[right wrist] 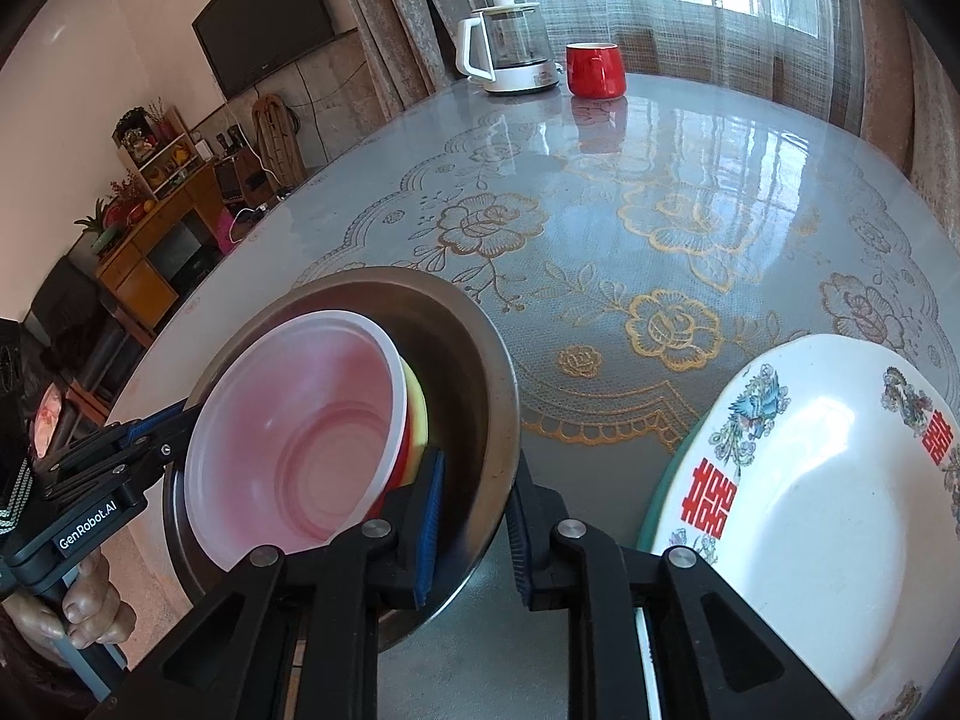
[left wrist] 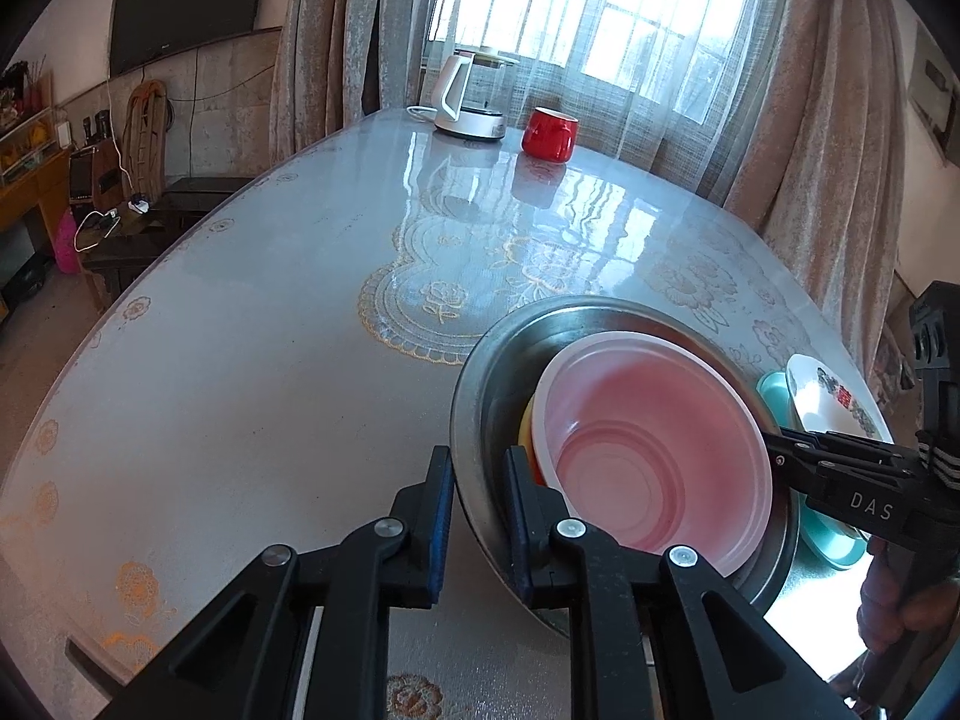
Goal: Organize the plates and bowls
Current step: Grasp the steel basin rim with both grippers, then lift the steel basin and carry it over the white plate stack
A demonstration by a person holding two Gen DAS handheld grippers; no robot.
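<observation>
- A wide, shallow stainless-steel basin (left wrist: 480,372) sits on the near part of the counter (left wrist: 270,330), which is covered in a glossy lace-patterned cloth.
- Inside the basin leans a translucent pink plastic bowl (left wrist: 648,444), with a yellow bowl (right wrist: 417,408) nested behind it, only its rim showing.
- The left gripper (left wrist: 477,516) is clenched on the basin's near-left rim, one finger outside the wall and one inside.
- The right gripper (right wrist: 477,525) grasps the opposite rim of the same basin, blue pad inside, the other finger outside.
- Just right of the basin lies a white ceramic plate with red characters and a blue bird (right wrist: 810,480), resting on a teal plate (left wrist: 834,546).
- At the far end of the counter, near the curtained window, stand a white-handled glass kettle (left wrist: 471,99) and a red mug (left wrist: 549,133).
</observation>
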